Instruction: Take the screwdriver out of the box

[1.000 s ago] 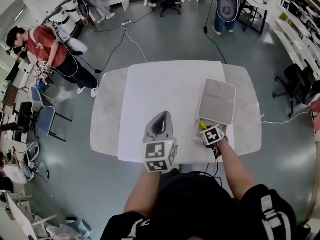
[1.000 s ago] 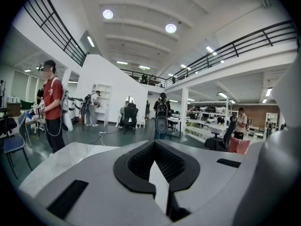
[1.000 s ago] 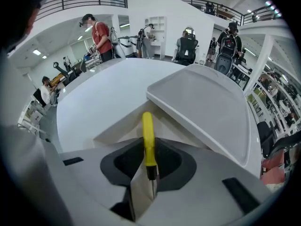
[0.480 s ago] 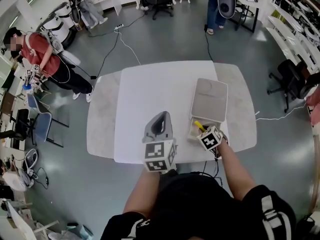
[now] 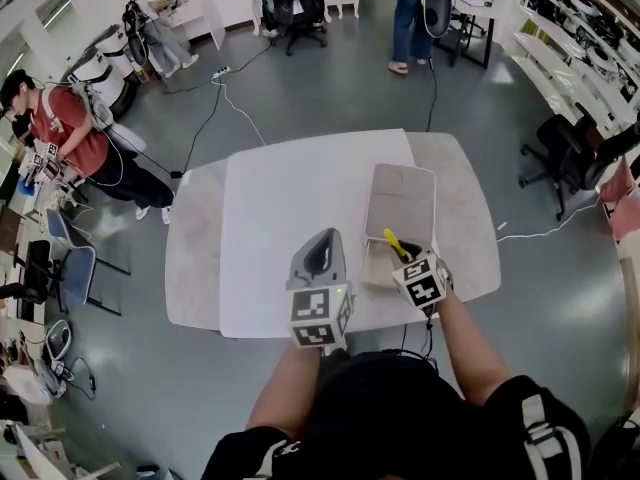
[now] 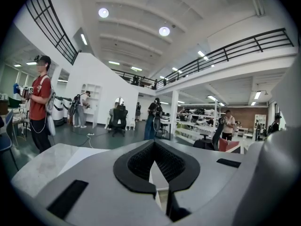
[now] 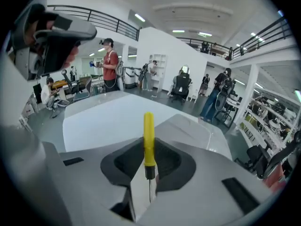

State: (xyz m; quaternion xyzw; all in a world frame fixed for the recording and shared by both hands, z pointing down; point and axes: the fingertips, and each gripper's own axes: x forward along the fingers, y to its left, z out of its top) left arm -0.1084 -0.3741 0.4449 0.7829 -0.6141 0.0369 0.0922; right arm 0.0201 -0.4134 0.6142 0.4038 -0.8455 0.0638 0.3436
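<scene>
Raised since a second ago, the right gripper (image 5: pixel 407 255) carries the screwdriver (image 5: pixel 393 241) higher over the open box (image 5: pixel 372 268) than before. The tabletop (image 5: pixel 290 198) has also drifted a little left in the head view. In that view the yellow handle points away from the person, above the box's tray and just short of the opened lid (image 5: pixel 401 200). The left gripper (image 5: pixel 322 240) hovers over the white tabletop just left of the box, not touching it. A person in a red shirt (image 5: pixel 62 128) stands well away on the floor.

In the left gripper view, its fingers (image 6: pixel 134 171) are drawn close together. Only a thin slit shows between them, with nothing in it, and the hall lies beyond.

In the right gripper view, the fingers (image 7: pixel 122 166) pinch the screwdriver's (image 7: pixel 148 140) thin metal shaft just below the black collar. The yellow handle stands up past the fingertips, with the grey lid and the white tabletop behind it.
</scene>
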